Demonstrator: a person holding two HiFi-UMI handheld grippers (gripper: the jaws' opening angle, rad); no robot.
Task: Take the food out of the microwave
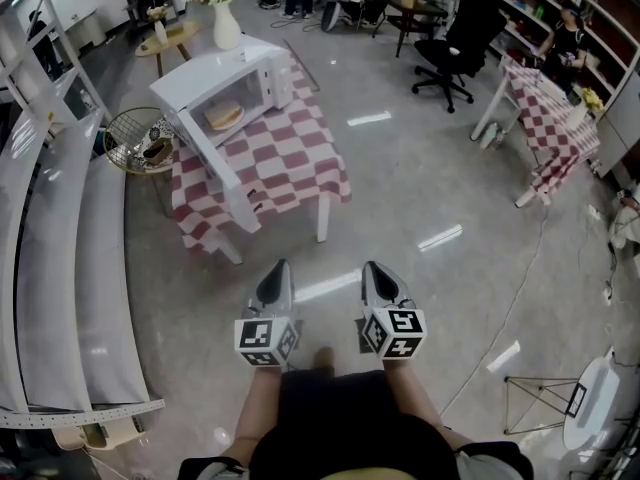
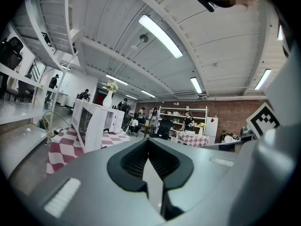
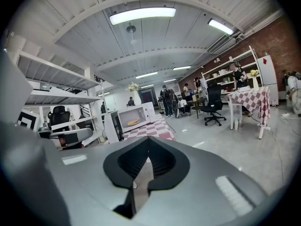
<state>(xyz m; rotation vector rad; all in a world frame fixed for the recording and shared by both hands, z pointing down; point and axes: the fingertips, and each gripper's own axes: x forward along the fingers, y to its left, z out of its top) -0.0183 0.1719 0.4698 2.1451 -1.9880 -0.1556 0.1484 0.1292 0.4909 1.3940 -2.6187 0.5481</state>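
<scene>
A white microwave [image 1: 235, 83] stands on a table with a red-and-white checked cloth [image 1: 290, 163], a few steps ahead of me. Its door [image 1: 212, 163] hangs wide open toward me. Inside lies the food [image 1: 224, 116], a pale bun-like item on a plate, also visible as the food [image 3: 133, 122] in the right gripper view. My left gripper [image 1: 276, 268] and right gripper [image 1: 374, 268] are held side by side over the bare floor, well short of the table. Both have their jaws together with nothing between them. In the left gripper view the microwave [image 2: 91, 121] appears side-on.
A wire basket [image 1: 135, 138] sits left of the table, with a vase of flowers [image 1: 224, 13] and a small round table [image 1: 170, 36] behind it. White shelving [image 1: 50, 218] runs along the left. An office chair [image 1: 455, 48] and a second checked table [image 1: 550, 118] stand at the right.
</scene>
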